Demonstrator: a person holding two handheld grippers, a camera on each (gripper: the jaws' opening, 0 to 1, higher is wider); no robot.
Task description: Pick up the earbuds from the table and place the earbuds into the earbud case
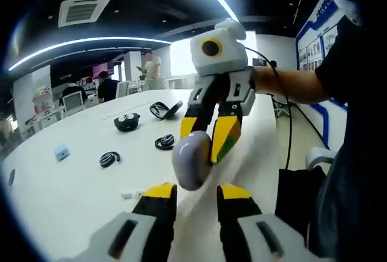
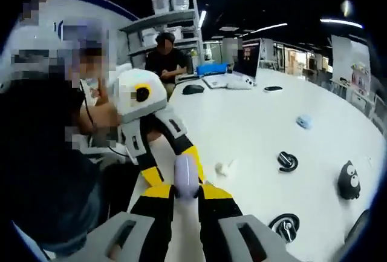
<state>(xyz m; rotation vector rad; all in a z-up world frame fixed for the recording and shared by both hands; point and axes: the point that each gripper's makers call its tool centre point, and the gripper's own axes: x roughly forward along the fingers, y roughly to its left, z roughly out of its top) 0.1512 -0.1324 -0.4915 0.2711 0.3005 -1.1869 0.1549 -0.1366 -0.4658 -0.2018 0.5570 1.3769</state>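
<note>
A lavender earbud case (image 1: 191,160) hangs in the air over the white table (image 1: 66,195), with my right gripper (image 1: 209,146) shut on it from above right. In the right gripper view the case (image 2: 186,175) stands between that gripper's (image 2: 186,193) yellow-tipped jaws. My left gripper (image 1: 196,193) is open just below the case, jaws apart and empty. From the left of the right gripper view it (image 2: 176,175) reaches in, one finger beside the case. Two small white pieces, seemingly the earbuds (image 1: 132,194), lie on the table, and they look like a white lump (image 2: 224,167) from the other side.
On the table lie black coiled rings (image 1: 109,159) (image 1: 164,142), a black toy with eyes (image 1: 127,121), an open black case (image 1: 164,110) and a small blue item (image 1: 61,152). A laptop (image 2: 239,80) and seated people are at the far end. The person's arm holds the right gripper.
</note>
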